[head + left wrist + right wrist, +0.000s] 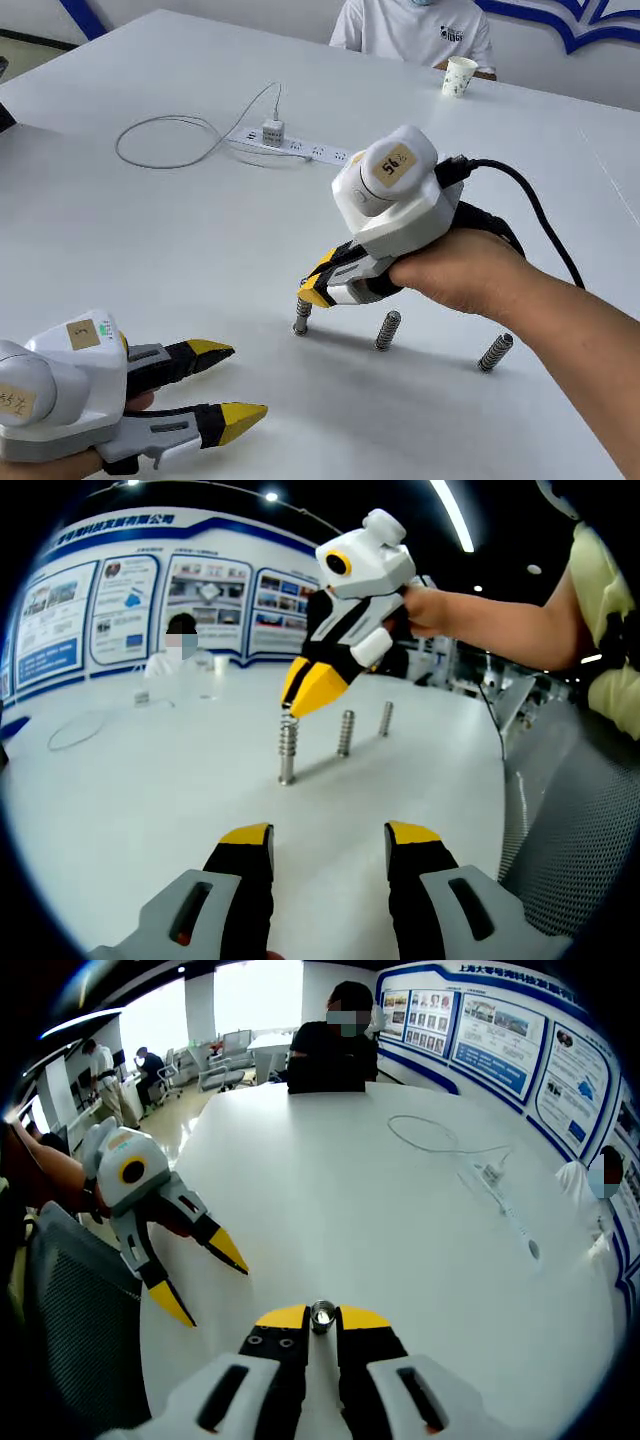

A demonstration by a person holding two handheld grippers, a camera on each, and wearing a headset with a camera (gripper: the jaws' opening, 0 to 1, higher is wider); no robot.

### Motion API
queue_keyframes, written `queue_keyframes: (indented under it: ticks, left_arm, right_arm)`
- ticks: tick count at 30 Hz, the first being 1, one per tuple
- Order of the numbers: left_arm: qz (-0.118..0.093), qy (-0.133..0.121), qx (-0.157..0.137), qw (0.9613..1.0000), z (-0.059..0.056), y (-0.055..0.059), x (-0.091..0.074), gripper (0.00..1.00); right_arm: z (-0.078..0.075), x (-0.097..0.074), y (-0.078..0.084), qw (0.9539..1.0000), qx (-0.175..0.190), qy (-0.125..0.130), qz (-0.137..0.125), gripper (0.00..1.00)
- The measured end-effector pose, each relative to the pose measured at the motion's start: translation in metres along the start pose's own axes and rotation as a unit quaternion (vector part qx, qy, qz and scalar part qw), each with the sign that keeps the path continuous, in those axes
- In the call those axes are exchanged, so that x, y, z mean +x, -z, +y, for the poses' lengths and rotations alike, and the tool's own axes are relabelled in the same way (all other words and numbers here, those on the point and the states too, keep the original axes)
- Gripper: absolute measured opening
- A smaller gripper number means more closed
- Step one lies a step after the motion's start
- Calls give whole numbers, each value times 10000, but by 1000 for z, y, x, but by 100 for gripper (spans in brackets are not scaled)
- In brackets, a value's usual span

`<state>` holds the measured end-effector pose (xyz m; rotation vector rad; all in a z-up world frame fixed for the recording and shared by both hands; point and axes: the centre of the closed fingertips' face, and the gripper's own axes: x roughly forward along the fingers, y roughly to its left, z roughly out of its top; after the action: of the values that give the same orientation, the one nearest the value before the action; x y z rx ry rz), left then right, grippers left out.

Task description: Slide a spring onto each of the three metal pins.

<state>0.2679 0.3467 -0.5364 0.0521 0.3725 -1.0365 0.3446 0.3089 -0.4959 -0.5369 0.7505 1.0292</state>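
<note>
Right gripper [309, 290] pinched shut on the spring [303, 309] atop the left-hand pin [300, 328] mid-desk [200, 240], two other pins [388, 330] already sprung, left gripper [248, 380] wide open, empty, near edge.

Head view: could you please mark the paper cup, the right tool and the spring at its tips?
paper cup [459, 76], head view, middle of its side wall.
right tool [306, 292], head view, midway between its yellow tips.
spring [303, 309], head view, coils just below those tips.
</note>
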Motion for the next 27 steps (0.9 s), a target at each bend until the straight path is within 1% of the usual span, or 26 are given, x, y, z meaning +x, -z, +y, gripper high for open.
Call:
queue_keyframes:
  ticks: [27]
  left_arm:
    - [16, 11, 5, 10000, 1, 1, 0, 46]
  right_arm:
    - [0, 9, 9, 9999, 24, -53, 149, 12]
